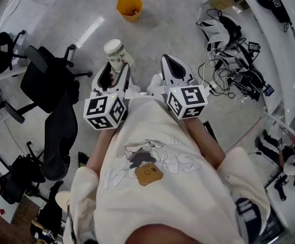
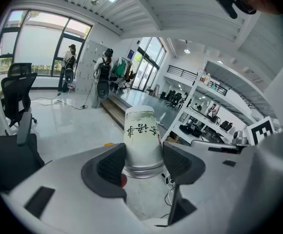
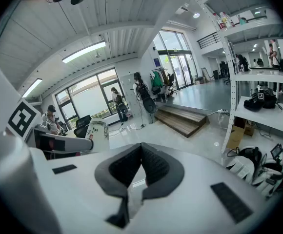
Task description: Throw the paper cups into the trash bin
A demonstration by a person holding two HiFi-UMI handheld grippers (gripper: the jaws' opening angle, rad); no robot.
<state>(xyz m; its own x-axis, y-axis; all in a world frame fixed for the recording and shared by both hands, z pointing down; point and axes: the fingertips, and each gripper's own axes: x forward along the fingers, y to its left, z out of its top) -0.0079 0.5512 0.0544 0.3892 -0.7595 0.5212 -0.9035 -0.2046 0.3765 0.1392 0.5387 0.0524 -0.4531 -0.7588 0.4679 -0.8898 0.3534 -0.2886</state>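
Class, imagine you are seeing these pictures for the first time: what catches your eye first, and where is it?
A white paper cup with dark lettering stands out, clamped in the left gripper in front of the person. An orange trash bin sits on the pale floor farther ahead. The right gripper, alongside the left, is shut and empty.

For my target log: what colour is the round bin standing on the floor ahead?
Orange-yellow; the round open trash bin shows best in the head view.

Below you, the glossy grey floor (image 1: pixel 178 24) carries an orange trash bin (image 1: pixel 129 7), black office chairs (image 1: pixel 48 80) and tangled cables (image 1: pixel 229 72).
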